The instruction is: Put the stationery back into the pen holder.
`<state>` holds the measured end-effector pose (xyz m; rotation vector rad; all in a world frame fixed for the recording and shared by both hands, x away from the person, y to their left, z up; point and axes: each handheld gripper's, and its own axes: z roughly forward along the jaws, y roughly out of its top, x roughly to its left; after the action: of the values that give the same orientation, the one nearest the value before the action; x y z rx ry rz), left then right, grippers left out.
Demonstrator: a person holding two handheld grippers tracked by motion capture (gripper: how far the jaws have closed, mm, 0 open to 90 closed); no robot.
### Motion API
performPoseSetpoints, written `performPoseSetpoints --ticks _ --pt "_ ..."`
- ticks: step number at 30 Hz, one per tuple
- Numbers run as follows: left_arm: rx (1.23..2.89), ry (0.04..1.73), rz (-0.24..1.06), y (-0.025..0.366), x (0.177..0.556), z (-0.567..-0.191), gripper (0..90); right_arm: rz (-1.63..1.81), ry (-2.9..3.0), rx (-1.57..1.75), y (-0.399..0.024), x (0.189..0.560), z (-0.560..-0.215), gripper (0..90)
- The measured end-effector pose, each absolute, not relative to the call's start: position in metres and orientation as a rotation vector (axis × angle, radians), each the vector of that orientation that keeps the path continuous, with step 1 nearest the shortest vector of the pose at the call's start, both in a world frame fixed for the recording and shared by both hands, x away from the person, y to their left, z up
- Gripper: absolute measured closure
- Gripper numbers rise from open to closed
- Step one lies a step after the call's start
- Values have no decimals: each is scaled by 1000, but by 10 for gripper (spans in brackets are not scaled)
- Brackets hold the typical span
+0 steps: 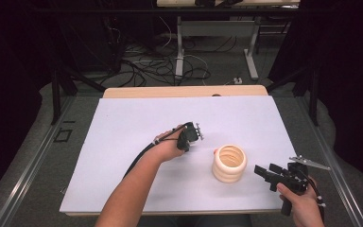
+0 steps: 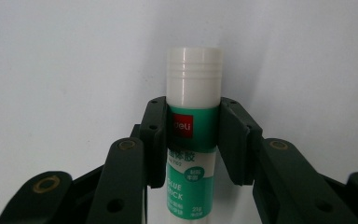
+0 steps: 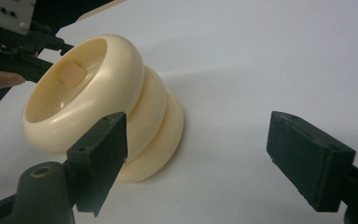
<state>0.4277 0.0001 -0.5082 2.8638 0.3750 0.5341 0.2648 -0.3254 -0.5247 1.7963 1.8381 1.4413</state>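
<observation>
Your white surface [image 1: 123,142] carries a cream ribbed holder [image 1: 229,163] at about 5 o'clock from centre. Your right gripper [image 1: 264,173], at 3 o'clock of the holder, has its jaws spread and empty. Your left gripper [image 2: 191,135], at the holder's 10 o'clock, has its jaws clamped on a glue stick [image 2: 193,121].
</observation>
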Motion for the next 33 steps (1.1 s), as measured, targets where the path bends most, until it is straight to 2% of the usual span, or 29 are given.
performPoseSetpoints --ticks 20,33 --pt "2443 706 291 12 431 -469 655 1430 1844 1785 -326 265 -526 197" --pt "2141 835 156 27 431 -447 654 1433 1837 1799 -325 265 -526 197"
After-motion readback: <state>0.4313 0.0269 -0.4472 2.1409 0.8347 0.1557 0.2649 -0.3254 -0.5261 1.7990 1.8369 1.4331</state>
